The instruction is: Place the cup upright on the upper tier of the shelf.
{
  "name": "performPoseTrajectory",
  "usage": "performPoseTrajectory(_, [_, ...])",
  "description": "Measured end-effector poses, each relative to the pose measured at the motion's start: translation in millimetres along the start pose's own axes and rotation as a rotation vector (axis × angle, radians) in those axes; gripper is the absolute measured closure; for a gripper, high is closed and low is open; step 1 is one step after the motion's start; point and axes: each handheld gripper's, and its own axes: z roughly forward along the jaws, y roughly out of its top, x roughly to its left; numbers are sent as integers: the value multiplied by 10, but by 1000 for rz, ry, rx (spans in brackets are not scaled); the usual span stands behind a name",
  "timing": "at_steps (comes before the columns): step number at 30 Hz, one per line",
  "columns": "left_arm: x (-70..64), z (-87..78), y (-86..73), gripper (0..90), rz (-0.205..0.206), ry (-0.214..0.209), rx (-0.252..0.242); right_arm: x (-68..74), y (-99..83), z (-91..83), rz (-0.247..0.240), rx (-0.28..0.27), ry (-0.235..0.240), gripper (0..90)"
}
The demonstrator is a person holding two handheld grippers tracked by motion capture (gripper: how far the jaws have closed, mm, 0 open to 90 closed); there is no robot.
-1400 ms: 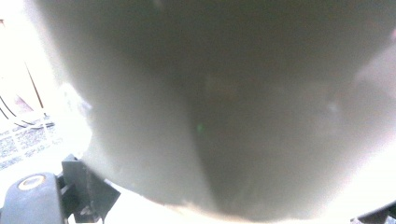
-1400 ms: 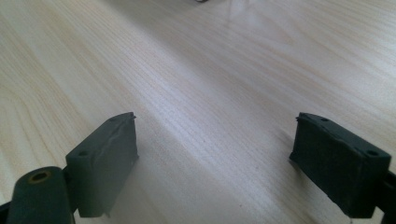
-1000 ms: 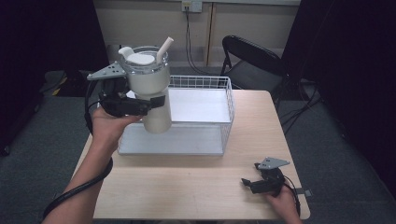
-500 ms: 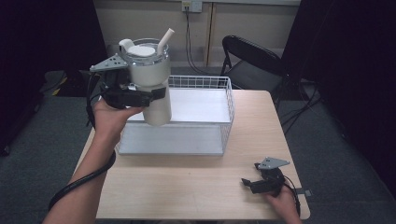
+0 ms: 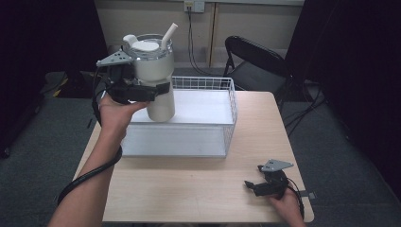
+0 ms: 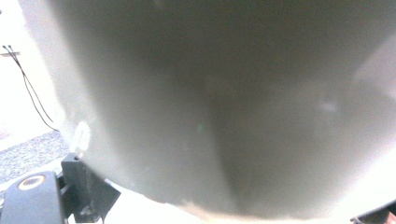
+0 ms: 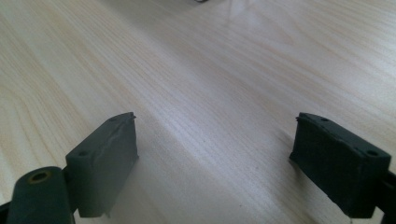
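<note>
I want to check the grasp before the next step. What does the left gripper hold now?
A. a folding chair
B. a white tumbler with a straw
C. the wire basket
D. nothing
B: in the high view the left gripper is clamped around the white tumbler, lifted above the wire basket.

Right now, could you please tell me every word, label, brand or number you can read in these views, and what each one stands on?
None can be read: the white tumbler held by the left gripper shows no legible print.
The wire basket, table and right gripper bear no text.
</note>
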Motion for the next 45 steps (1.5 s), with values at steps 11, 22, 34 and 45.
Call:
performPoseTrajectory(11, [68, 93, -26, 103, -1, 36, 1, 0, 0, 0, 0, 0, 0, 132])
performPoseTrajectory(22, [150, 190, -108, 103, -29, 65, -2, 0, 0, 0, 0, 0, 0, 133])
performPoseTrajectory(34, [175, 289, -110, 103, -32, 92, -9, 0, 0, 0, 0, 0, 0, 133])
performPoseTrajectory(45, [206, 382, -91, 102, -32, 108, -15, 0, 0, 0, 0, 0, 1, 133])
